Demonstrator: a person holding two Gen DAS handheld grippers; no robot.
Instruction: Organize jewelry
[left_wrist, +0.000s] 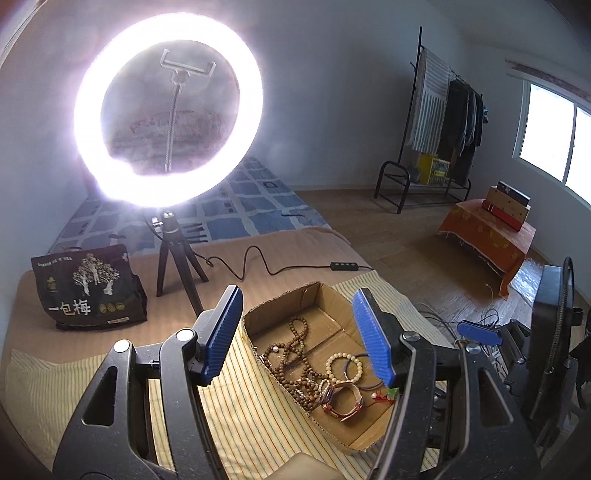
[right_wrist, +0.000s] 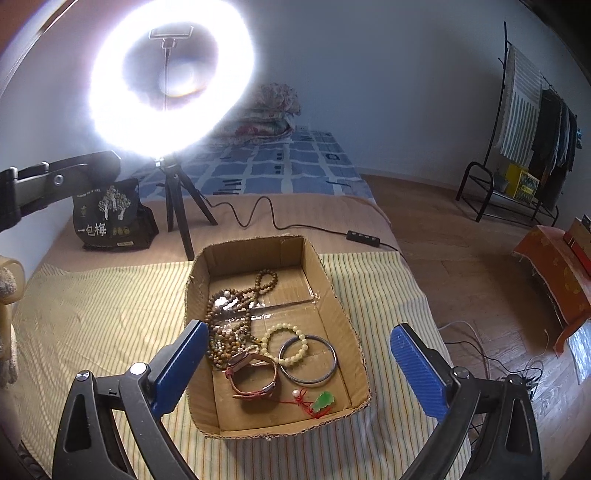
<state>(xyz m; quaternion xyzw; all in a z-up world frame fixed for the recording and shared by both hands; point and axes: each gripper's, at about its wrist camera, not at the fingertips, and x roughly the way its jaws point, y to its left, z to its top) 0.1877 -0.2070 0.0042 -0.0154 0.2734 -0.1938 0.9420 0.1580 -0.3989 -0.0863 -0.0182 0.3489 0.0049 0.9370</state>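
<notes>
An open cardboard box sits on a striped cloth and holds the jewelry. Inside lie a long wooden bead string, a pale bead bracelet, a metal bangle, a leather-strap watch and a green pendant on red cord. My right gripper hovers open above the box's near end, nothing between its blue pads. My left gripper is open too, above the box from the left, clear of the beads and watch.
A bright ring light on a tripod stands behind the box, its cable and switch trailing right. A black printed bag sits at back left. The bed edge drops to a wood floor with cables on the right.
</notes>
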